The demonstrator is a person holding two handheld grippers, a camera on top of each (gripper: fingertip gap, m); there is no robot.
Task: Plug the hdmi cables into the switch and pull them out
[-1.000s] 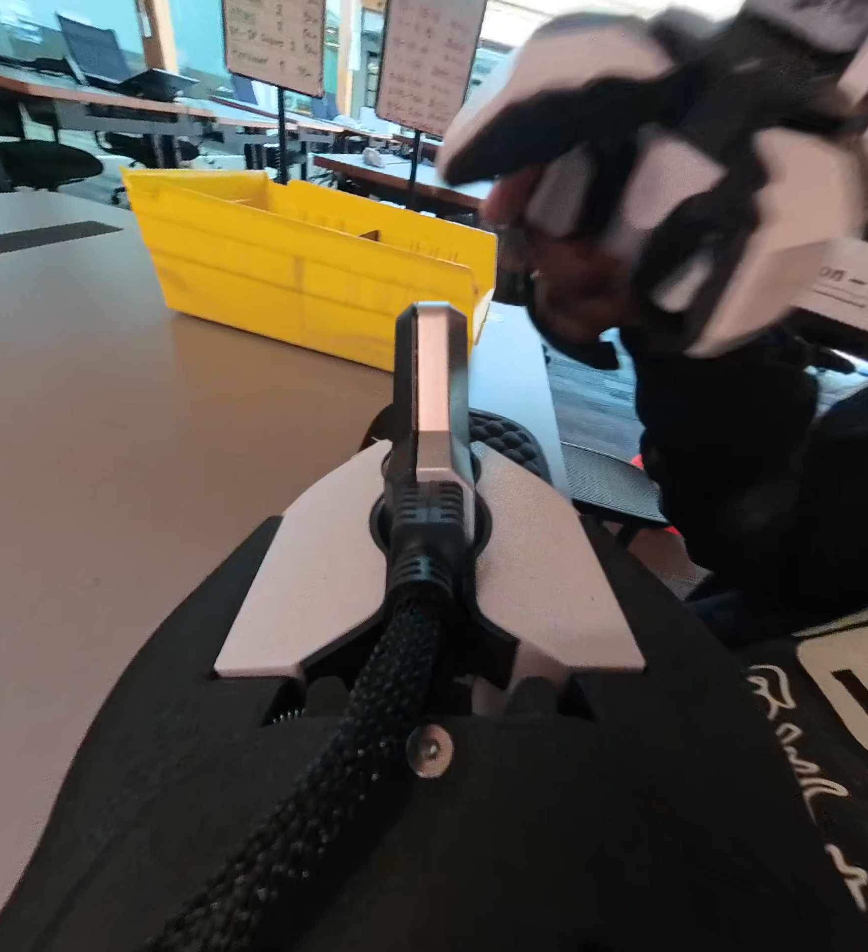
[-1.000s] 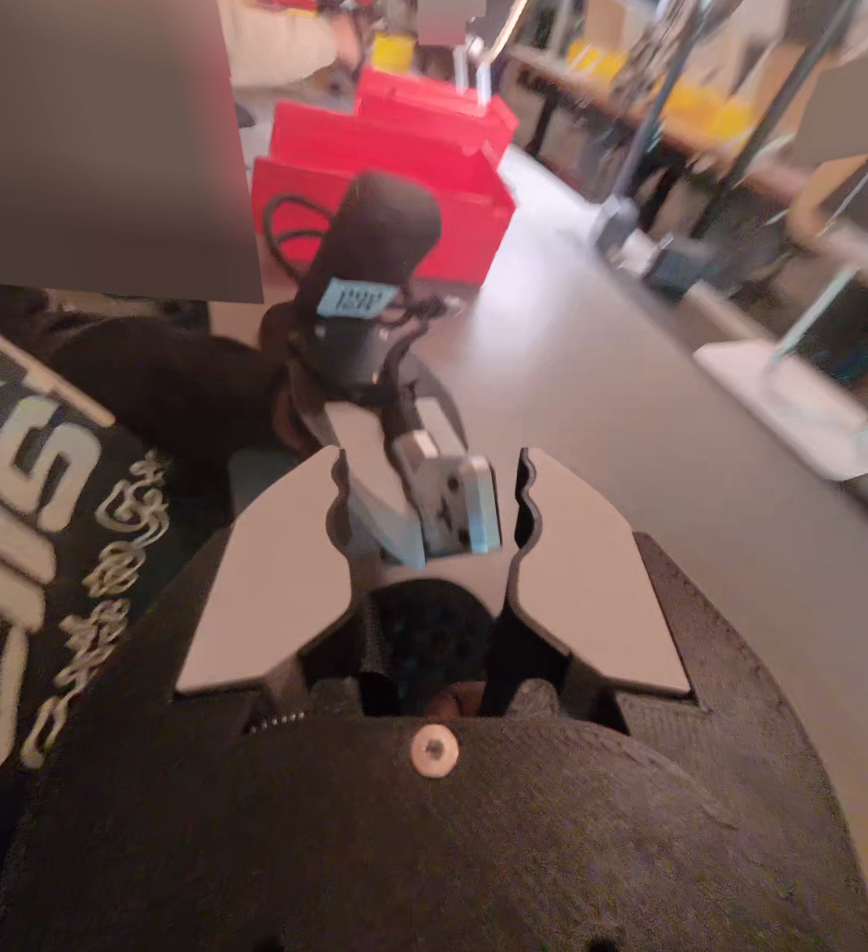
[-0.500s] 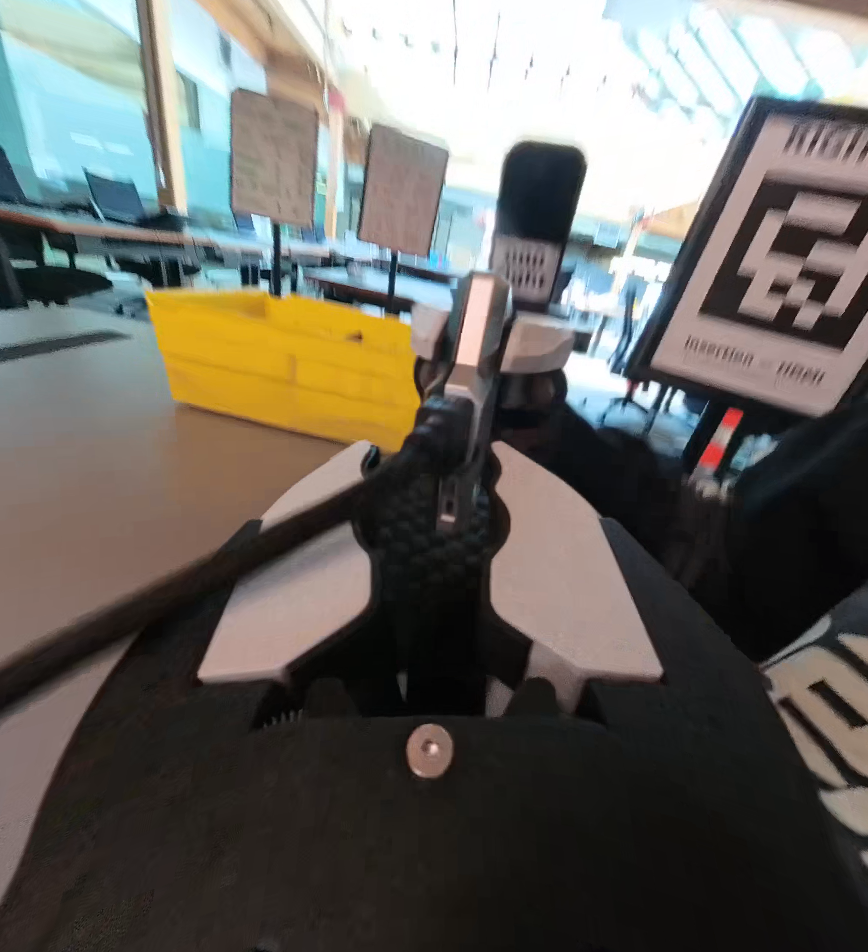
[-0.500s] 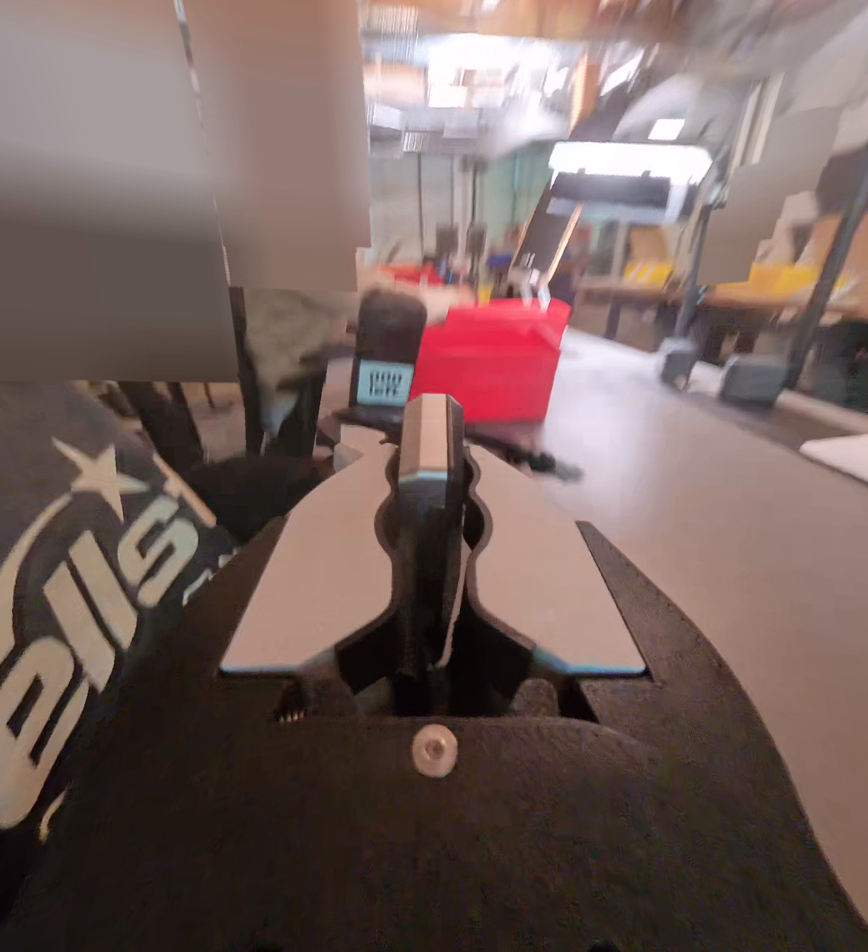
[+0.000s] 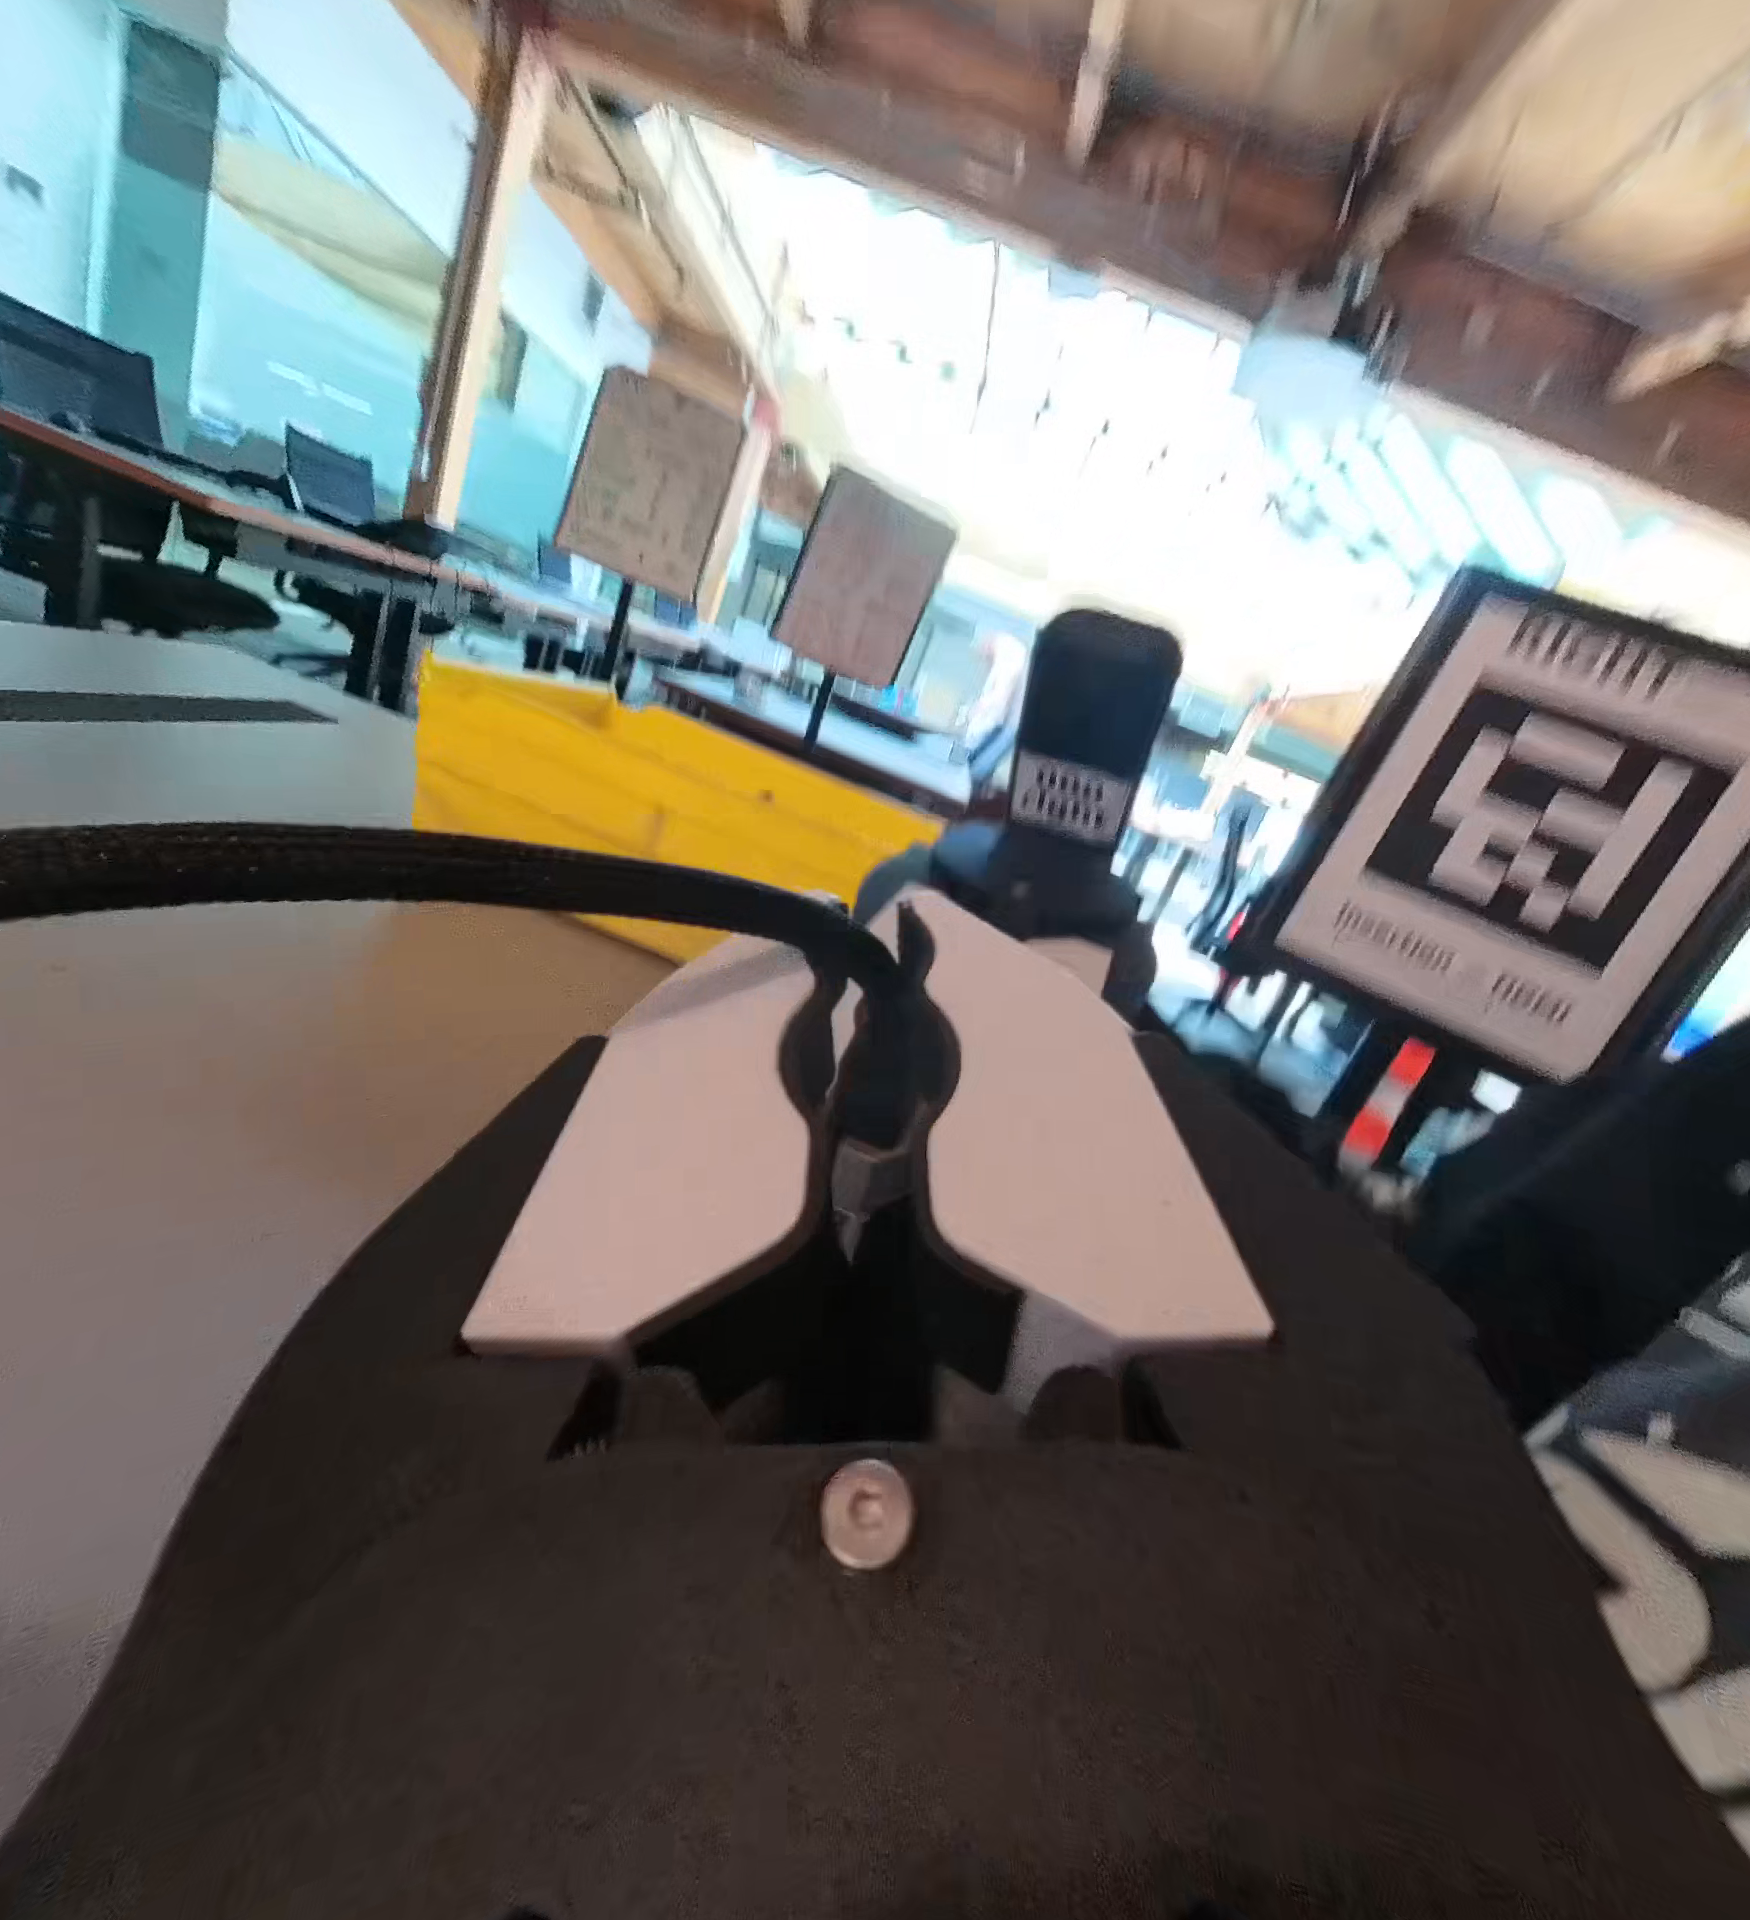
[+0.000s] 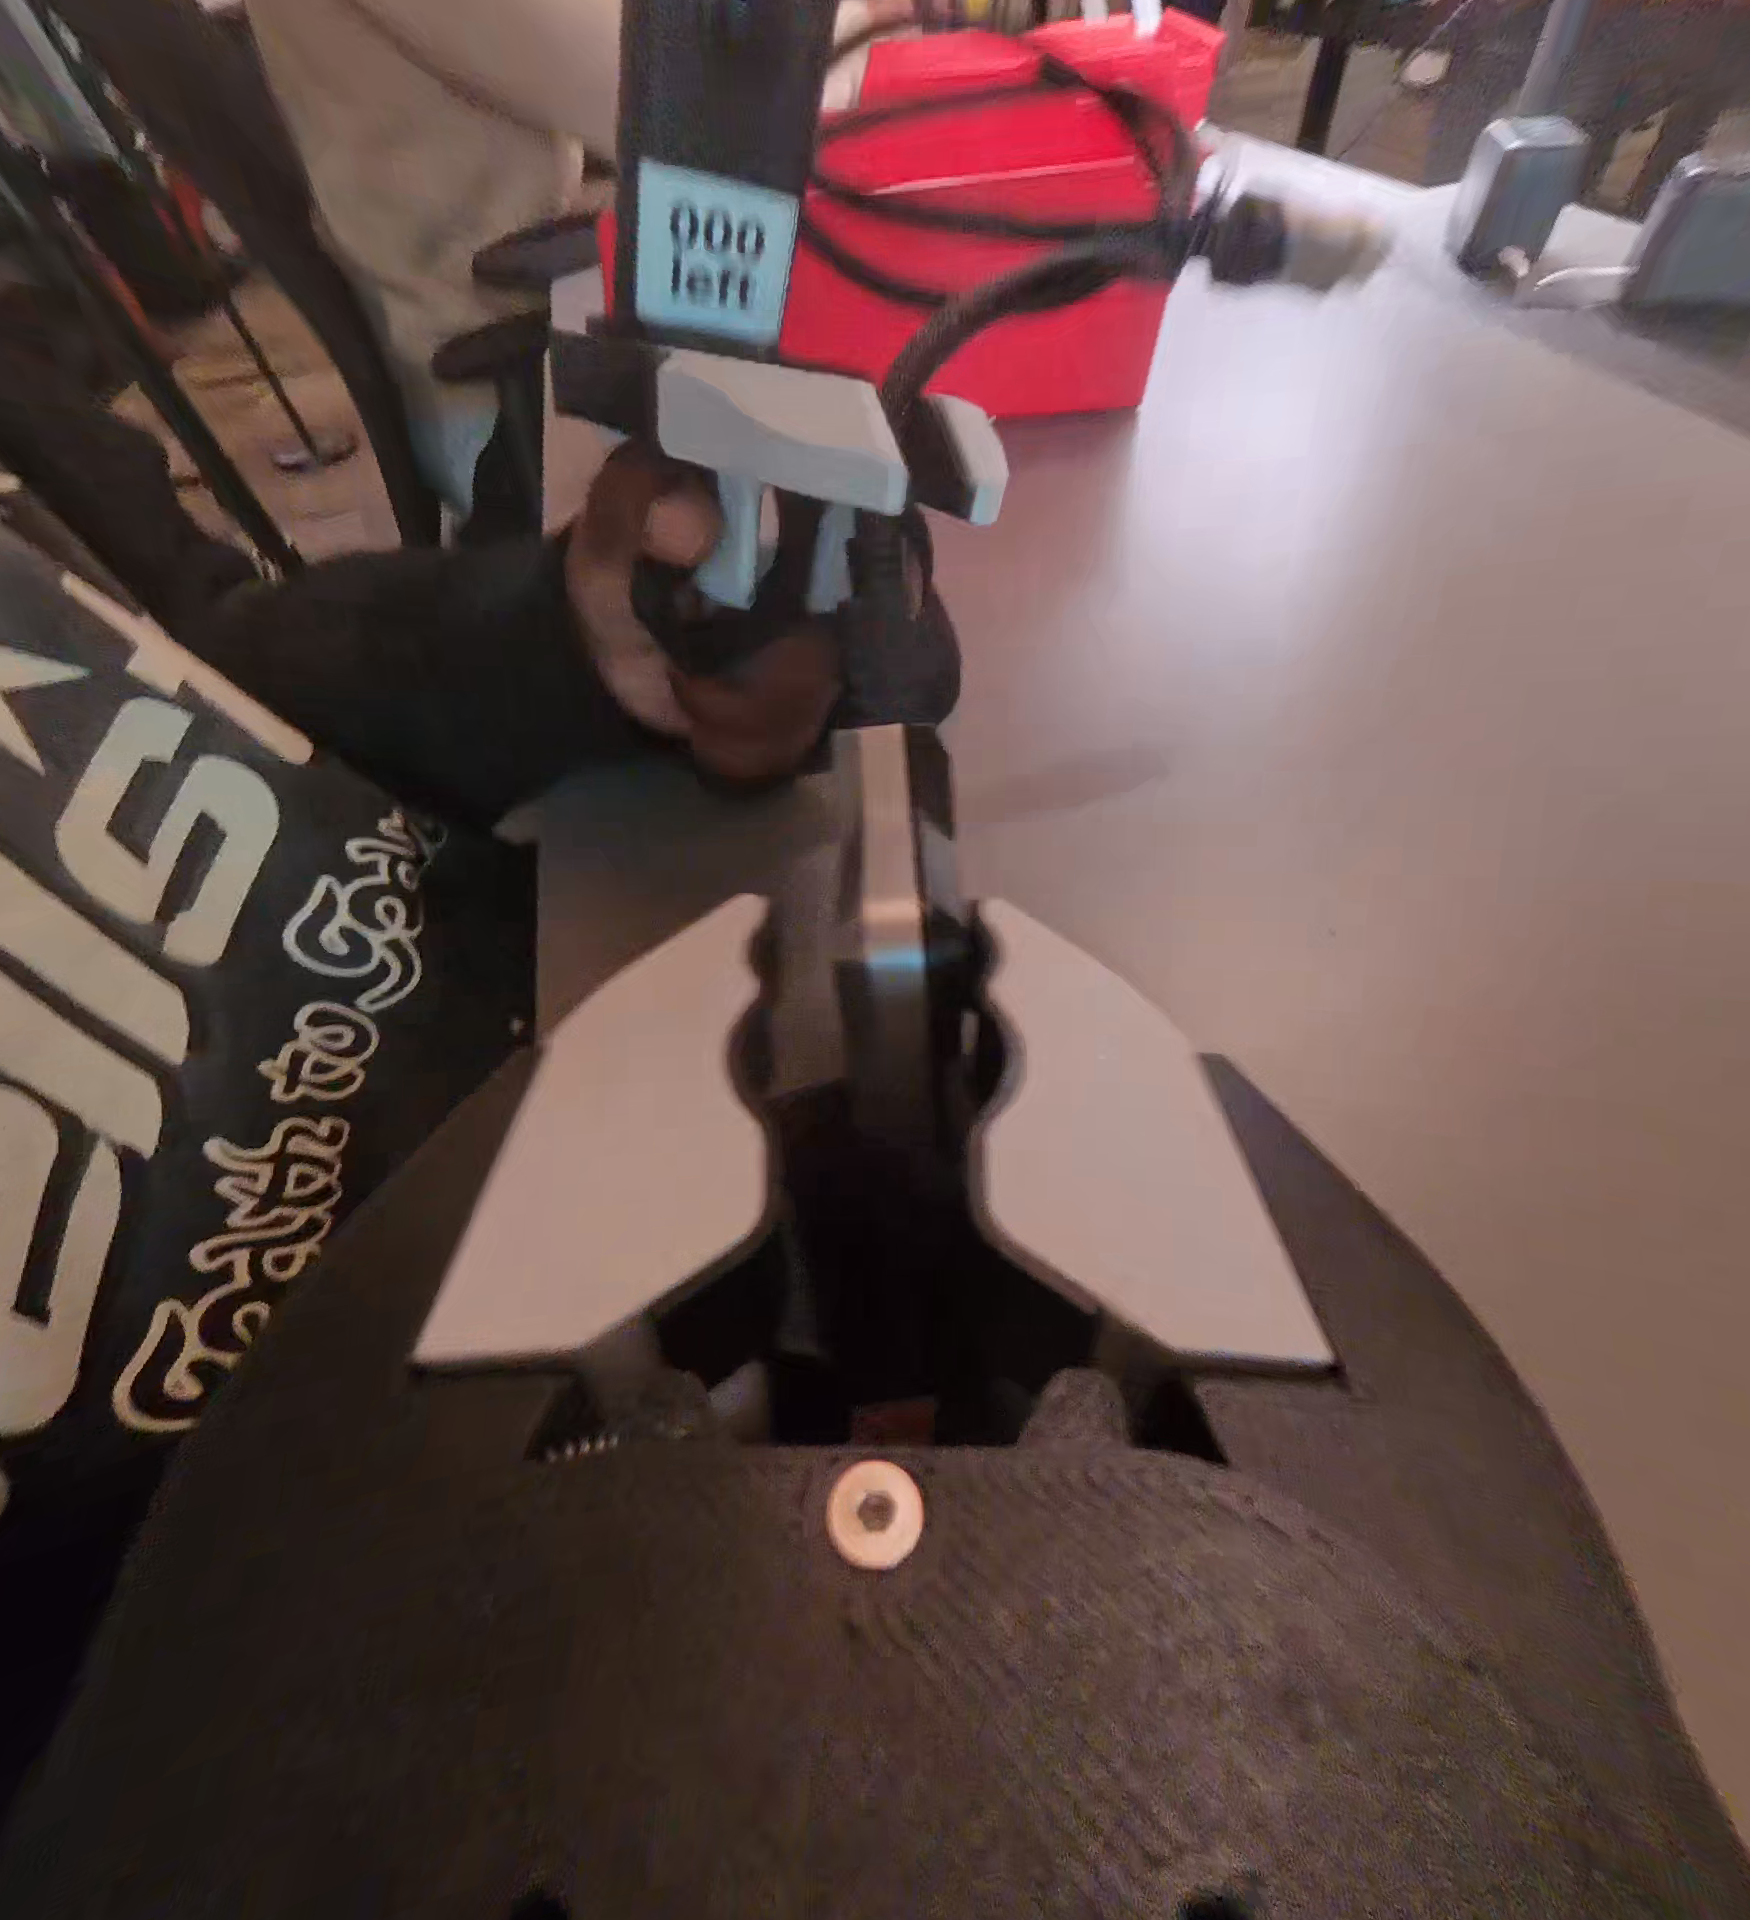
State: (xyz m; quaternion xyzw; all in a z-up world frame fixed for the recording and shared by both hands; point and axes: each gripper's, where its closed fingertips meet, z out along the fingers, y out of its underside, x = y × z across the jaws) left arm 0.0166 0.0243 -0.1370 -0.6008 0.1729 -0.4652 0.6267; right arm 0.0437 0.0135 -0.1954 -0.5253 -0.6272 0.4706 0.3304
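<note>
**Inspector:** Where does the work stand?

**Observer:** From where I stand, the left gripper (image 5: pixel 866 925) is closed tight on the cable (image 5: pixel 331 862), just at its black collar. The braid arcs away to its left over the table (image 6: pixel 1422 727). The right gripper (image 6: pixel 876 909) has its jaws apart. The plug (image 6: pixel 886 831) stands edge-on between them, close against the right finger, with a clear gap on the other side. It is not clamped.

**Inspector:** And the switch?

**Observer:** In neither view. I see only a yellow bin (image 5: pixel 642 790) and a red bin (image 6: pixel 1006 208) farther back.

**Inspector:** Then which step is this?

**Observer:** I judge it a re-grip: the plug is being passed or turned between the grippers before any insertion. To do it well, the right jaws should centre on the plug's flat faces and close squarely before the left lets go. The cable needs slack, so the braid does not twist the plug. The metal tip should be left free and pointing forward for the port.

**Inspector:** What differs from before?

**Observer:** Half a second ago the right jaws were shut on the plug; now they stand open around it. One second ago the left held the plug upright ahead of its fingers, cable trailing back. Now it grips lower, at the collar, and the cable runs off sideways.
</note>
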